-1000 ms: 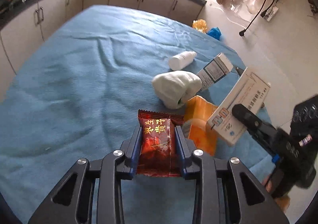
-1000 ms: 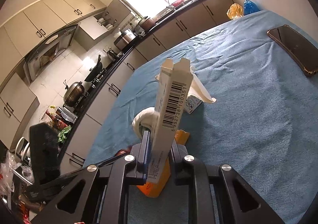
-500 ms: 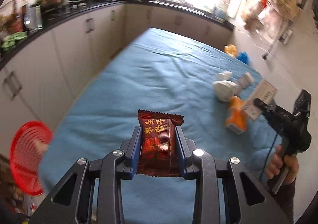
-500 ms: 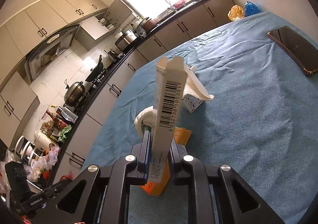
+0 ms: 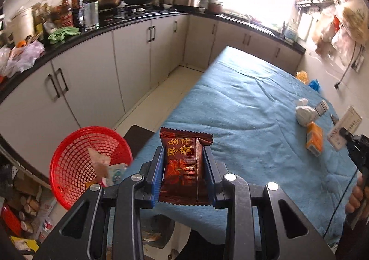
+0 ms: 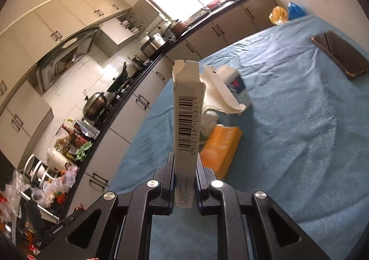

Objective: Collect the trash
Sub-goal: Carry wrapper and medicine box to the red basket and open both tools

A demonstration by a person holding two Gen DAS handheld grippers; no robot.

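Note:
My left gripper is shut on a dark red snack packet, held over the near left corner of the blue-clothed table. Below and to its left stands a red mesh basket holding a few paper scraps and wrappers. My right gripper is shut on a slim white carton with a barcode, which stands upright above the cloth. In the left wrist view that right gripper shows at the far right with a hand behind it.
On the cloth lie an orange box, a crumpled white wad and a torn white and blue carton. A phone lies at the far right. Kitchen cabinets line the left side, and clutter sits on the floor under the basket.
The left gripper has swung left from the pile of trash to the table's corner, still holding the packet, and the red basket has come into view. The right gripper rose slightly with its carton.

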